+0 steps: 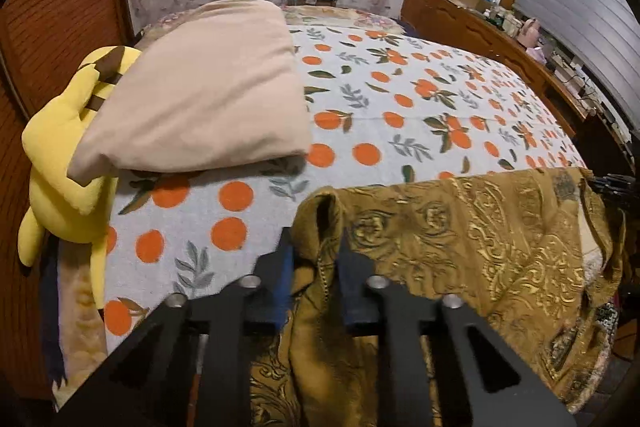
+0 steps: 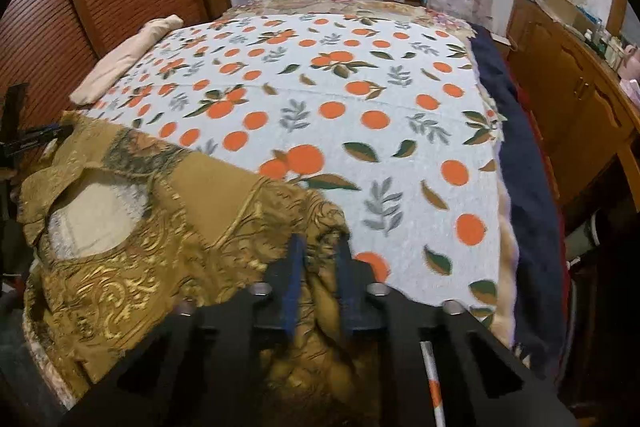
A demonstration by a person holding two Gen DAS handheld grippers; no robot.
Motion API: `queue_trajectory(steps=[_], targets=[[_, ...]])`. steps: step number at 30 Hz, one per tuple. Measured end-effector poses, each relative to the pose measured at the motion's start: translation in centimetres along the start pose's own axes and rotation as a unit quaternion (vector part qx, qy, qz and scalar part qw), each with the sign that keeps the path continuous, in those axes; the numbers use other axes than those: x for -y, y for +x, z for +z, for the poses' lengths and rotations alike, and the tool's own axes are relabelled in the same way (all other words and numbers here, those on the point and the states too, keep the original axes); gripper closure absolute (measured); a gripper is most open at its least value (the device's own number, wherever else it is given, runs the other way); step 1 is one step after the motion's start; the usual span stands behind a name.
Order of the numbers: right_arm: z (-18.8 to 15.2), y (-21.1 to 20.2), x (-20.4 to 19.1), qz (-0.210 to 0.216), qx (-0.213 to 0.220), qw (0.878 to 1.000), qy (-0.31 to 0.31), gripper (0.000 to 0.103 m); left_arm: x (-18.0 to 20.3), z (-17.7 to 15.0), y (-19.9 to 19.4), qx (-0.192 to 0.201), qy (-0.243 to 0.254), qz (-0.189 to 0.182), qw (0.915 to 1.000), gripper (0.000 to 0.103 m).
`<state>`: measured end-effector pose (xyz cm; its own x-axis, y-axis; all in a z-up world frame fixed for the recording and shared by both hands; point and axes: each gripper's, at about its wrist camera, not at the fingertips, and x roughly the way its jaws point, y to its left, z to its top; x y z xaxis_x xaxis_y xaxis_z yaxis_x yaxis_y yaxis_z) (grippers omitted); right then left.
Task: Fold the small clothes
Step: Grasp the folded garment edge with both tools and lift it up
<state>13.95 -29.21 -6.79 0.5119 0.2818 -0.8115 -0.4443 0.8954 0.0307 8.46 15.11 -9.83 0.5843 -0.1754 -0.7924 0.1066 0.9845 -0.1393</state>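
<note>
A small gold-brown garment with an embossed swirl pattern (image 1: 480,239) lies at the near edge of the bed. My left gripper (image 1: 316,239) is shut on a bunched fold at its left end. In the right wrist view the garment (image 2: 160,227) shows its neck opening and pale lining (image 2: 96,223). My right gripper (image 2: 320,247) is shut on a bunched fold at the garment's right end. The left gripper also shows at the far left of the right wrist view (image 2: 36,139).
The bedspread is white with oranges and leaves (image 2: 360,99). A folded beige cloth (image 1: 200,91) and a yellow plush toy (image 1: 64,163) lie at the bed's left side. A dark blue blanket (image 2: 520,163) and a wooden cabinet (image 2: 568,107) are at the right.
</note>
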Motion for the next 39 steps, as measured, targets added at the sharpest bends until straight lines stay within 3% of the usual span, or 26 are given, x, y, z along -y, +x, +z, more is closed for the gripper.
queue_trajectory(steps=[4,10,20,29,34,39], targets=[[-0.7,-1.7,-0.9,0.012,0.018,1.0,-0.001,0.095,0.9,-0.1,-1.6,0.019,0.009,0.002,0.9998,0.091],[-0.7,-7.7,-1.9,0.011,0.08,0.997,-0.012,0.096,2.8,0.0,-7.8,0.087,0.026,-0.014,0.9958,0.092],[-1.0,-18.8,-5.3,0.001,0.189,0.98,-0.054,0.096,4.0,1.7,-17.4,0.201,0.033,-0.022,0.9789,0.093],[-1.8,-28.4,-7.7,-0.019,0.299,0.95,-0.084,0.097,4.4,3.3,-26.3,0.325,0.044,-0.017,0.9444,0.094],[-2.1,-33.2,-8.7,-0.033,0.331,0.937,-0.109,0.097,4.2,4.6,-30.6,0.365,0.05,-0.015,0.9294,0.094],[-2.7,-37.6,-9.5,-0.062,0.394,0.909,-0.118,0.097,4.5,5.6,-35.1,0.418,0.061,-0.006,0.9062,0.093]])
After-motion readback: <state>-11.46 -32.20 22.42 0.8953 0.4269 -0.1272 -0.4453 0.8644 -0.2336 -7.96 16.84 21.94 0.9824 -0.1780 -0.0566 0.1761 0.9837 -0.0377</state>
